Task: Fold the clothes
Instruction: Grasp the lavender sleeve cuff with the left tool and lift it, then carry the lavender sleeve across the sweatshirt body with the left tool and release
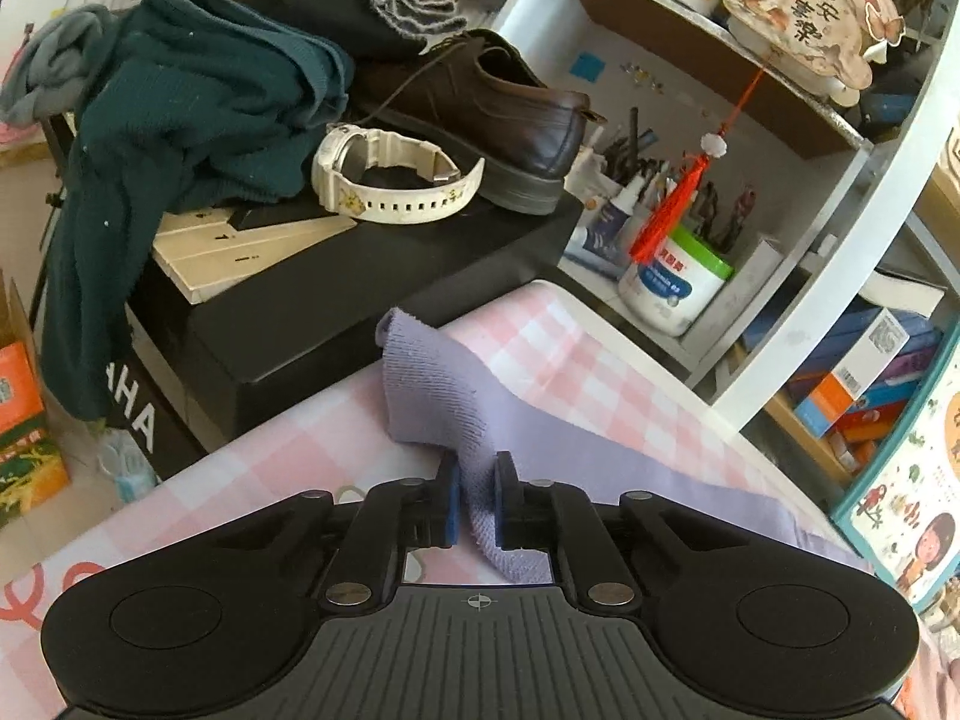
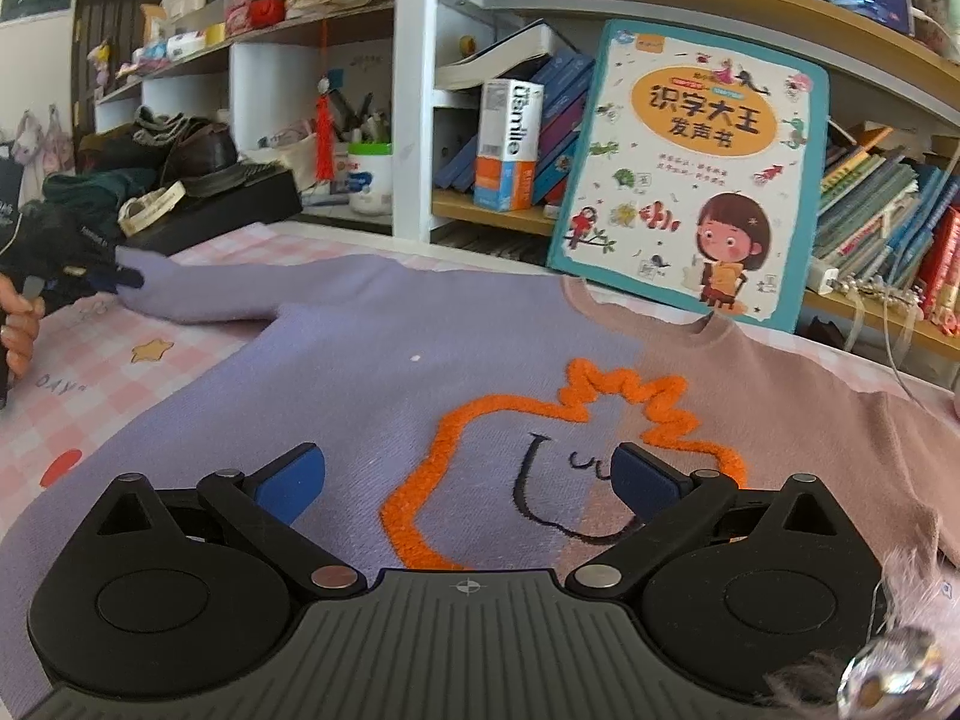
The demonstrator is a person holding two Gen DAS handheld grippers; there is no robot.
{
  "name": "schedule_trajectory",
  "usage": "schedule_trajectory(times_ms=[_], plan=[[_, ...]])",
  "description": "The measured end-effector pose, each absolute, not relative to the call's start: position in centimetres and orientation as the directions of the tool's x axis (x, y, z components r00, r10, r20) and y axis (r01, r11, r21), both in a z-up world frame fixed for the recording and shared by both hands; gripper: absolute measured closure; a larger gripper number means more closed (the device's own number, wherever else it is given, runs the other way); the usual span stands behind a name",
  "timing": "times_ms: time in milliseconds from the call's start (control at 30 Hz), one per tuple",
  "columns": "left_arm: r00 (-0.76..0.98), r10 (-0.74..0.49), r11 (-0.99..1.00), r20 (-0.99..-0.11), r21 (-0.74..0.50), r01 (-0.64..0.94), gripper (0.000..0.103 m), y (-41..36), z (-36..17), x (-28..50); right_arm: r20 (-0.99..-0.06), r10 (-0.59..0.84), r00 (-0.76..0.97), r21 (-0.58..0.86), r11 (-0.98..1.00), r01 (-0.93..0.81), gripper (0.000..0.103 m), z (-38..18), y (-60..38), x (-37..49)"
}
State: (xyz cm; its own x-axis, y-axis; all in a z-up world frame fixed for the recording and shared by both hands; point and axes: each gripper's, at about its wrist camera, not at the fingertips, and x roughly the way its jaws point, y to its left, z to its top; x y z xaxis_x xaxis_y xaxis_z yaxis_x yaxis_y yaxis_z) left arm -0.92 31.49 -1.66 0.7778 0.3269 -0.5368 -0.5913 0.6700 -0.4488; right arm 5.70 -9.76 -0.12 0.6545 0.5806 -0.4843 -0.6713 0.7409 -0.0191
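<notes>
The lilac-and-pink knitted sweater with an orange fuzzy outline on its front (image 2: 480, 360) lay flat, face up, on the pink checked tablecloth (image 2: 90, 372), so that its sleeves could be turned inward. Its lilac sleeve (image 1: 432, 384) extended toward 10 o'clock in the right wrist view. The left gripper (image 1: 477, 501) was pinching that sleeve near the cuff, blue pads pressed on the knit, probably to carry it across the body. The right gripper (image 2: 468, 480) hung over the chest motif with its fingers spread wide and nothing between them, likely ready to steady the body. At 12 o'clock a children's picture book with a teal border (image 2: 690, 180) leaned against the white shelving (image 2: 414, 90).
</notes>
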Motion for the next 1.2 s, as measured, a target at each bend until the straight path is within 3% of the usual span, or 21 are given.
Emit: schedule_trajectory(times_ms=[233,500,833,1200], plan=[[0.805,0.329,0.695,-0.494,-0.450,-0.560,0.095,30.6,0.1,-1.4,-0.479,0.496,0.724,0.041,0.836,-0.546,0.001,0.3,-14.0,6.1],[0.886,0.269,0.811,-0.377,-0.407,-0.420,0.095,26.2,5.4,-0.2,-0.513,0.307,0.801,-0.031,0.926,-0.375,0.001,-0.6,-21.3,5.0],[0.952,0.046,0.924,-0.304,-0.350,-0.156,0.096,18.3,9.8,5.3,-0.549,0.285,0.785,0.041,0.948,-0.315,0.001,-1.0,-25.0,4.1],[0.945,-0.182,0.930,-0.273,-0.360,0.075,0.096,8.0,11.4,12.3,-0.564,0.288,0.774,-0.014,0.934,-0.358,0.001,-1.2,-23.6,3.9]])
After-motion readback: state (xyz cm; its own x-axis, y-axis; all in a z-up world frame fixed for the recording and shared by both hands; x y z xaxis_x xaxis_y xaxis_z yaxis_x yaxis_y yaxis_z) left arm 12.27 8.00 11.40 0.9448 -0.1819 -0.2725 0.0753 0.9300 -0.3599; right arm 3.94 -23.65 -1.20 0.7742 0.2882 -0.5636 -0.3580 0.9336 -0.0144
